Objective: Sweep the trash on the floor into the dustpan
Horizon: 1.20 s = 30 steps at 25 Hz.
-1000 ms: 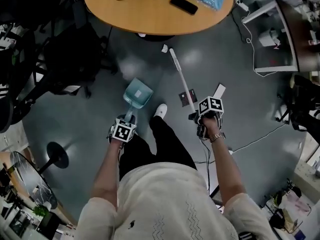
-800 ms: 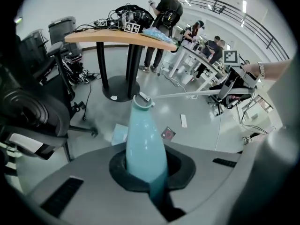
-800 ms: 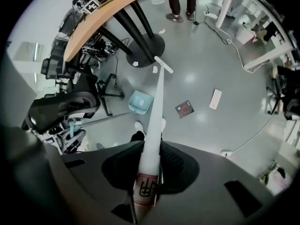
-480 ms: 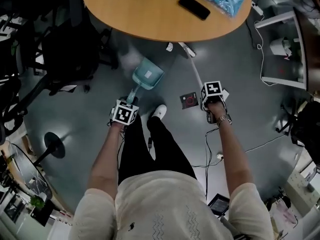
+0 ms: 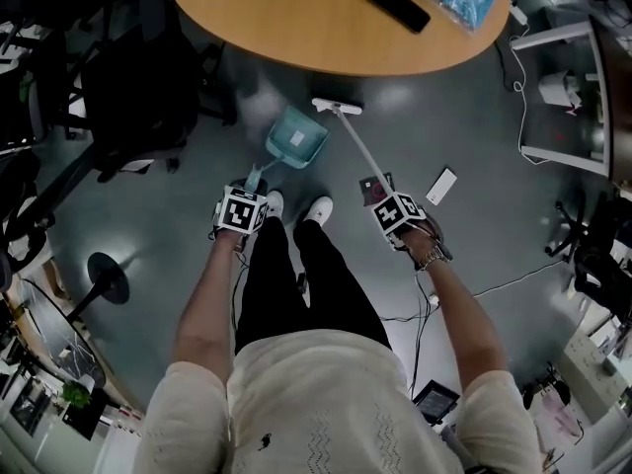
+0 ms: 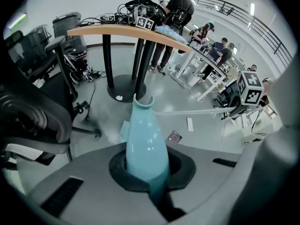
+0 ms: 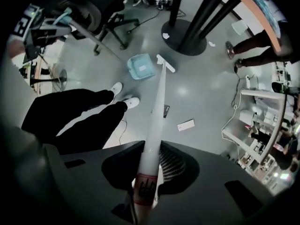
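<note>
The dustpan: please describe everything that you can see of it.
The dustpan is pale teal and looks like plastic, with a shallow square pan and a tapering handle. The left tool is shut on the handle. The dustpan slants forward and down, in front of the person's shoes. Whether its lip touches the floor is unclear. The broom has its head close beside it.

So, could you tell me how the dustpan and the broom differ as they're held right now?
The dustpan is teal with a short, fat handle; the broom is white with a long, thin pole. The dustpan sits in the left gripper, the broom in the right gripper. The dustpan ends in a wide scoop, the broom in a narrow flat head. Both are clamped by the handle.
</note>
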Each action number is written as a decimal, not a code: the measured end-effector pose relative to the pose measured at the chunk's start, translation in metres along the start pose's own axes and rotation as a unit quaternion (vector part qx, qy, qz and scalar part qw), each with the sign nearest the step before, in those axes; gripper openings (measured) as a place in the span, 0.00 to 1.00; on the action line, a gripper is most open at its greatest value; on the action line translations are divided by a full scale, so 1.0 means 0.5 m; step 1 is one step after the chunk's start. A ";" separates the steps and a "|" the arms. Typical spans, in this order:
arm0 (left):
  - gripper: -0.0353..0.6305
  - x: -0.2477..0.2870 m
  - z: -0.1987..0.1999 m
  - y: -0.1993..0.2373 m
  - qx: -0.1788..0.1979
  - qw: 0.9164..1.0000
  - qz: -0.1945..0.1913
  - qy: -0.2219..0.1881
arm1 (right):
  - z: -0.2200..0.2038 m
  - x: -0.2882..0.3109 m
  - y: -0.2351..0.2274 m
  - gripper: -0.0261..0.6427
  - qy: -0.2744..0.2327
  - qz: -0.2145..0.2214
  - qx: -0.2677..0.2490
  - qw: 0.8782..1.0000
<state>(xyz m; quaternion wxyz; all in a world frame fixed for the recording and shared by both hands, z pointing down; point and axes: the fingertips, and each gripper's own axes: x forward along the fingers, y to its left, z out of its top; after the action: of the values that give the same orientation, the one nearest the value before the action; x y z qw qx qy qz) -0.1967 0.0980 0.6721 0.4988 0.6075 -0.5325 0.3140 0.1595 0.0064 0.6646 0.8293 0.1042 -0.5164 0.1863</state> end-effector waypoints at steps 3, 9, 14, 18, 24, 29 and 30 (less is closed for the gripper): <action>0.07 0.000 -0.021 0.016 -0.004 1.000 -0.004 0.005 | -0.025 -0.004 0.071 0.19 0.009 0.004 -0.031 0.999; 0.07 -0.006 -0.085 0.044 -0.005 0.999 -0.025 0.025 | -0.061 -0.031 0.227 0.19 0.016 0.016 -0.057 0.998; 0.07 -0.023 -0.097 0.043 0.038 0.998 -0.049 0.022 | -0.099 -0.048 0.349 0.18 0.020 0.099 0.004 0.995; 0.07 -0.033 -0.122 0.042 0.111 0.990 -0.068 0.047 | -0.153 -0.056 0.423 0.18 0.000 0.153 0.089 0.984; 0.07 -0.055 -0.108 -0.033 0.253 0.957 -0.121 0.071 | -0.260 -0.067 0.487 0.18 -0.046 0.271 0.277 0.921; 0.07 -0.066 -0.110 -0.127 0.365 0.912 -0.159 0.096 | -0.381 -0.031 0.488 0.18 -0.049 0.289 0.424 0.857; 0.07 -0.065 -0.118 -0.142 0.384 0.903 -0.165 0.102 | -0.405 -0.018 0.488 0.18 -0.046 0.286 0.452 0.844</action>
<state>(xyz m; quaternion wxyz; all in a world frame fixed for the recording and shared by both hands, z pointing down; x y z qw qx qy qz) -0.1276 0.1598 0.6411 0.3233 0.7956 -0.2096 0.4674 0.2199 0.3004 0.5614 0.5757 0.3236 -0.4194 0.6228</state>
